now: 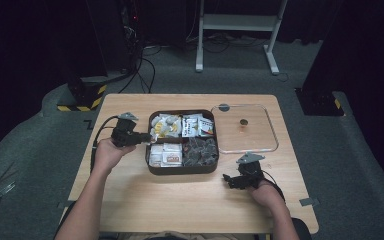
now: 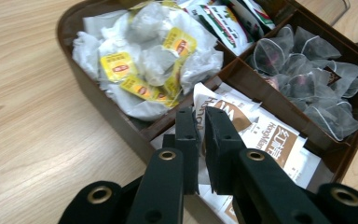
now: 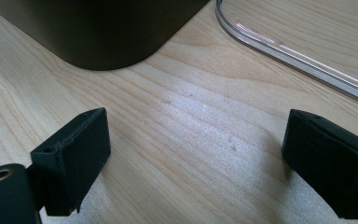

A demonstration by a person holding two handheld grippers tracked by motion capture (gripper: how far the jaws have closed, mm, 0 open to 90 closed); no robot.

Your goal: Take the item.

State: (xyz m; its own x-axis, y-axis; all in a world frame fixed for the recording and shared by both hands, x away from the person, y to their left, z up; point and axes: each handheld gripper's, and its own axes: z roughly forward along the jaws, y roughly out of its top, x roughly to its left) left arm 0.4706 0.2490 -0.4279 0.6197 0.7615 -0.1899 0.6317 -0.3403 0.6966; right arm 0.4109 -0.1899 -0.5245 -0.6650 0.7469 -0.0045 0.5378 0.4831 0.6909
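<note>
left gripper (image 2: pixel 201 126) is nearly closed over the tea box's (image 1: pixel 182 169) sachets (image 2: pixel 265 140), apparently holding none; right gripper (image 3: pixel 196 163) rests wide open; lid (image 1: pixel 245 127) already off.

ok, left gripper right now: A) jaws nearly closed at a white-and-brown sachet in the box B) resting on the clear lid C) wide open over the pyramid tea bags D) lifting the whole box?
A: in the left gripper view the left gripper has its jaws almost together at the edge of a white-and-brown sachet in the near compartment of the brown box.
</note>
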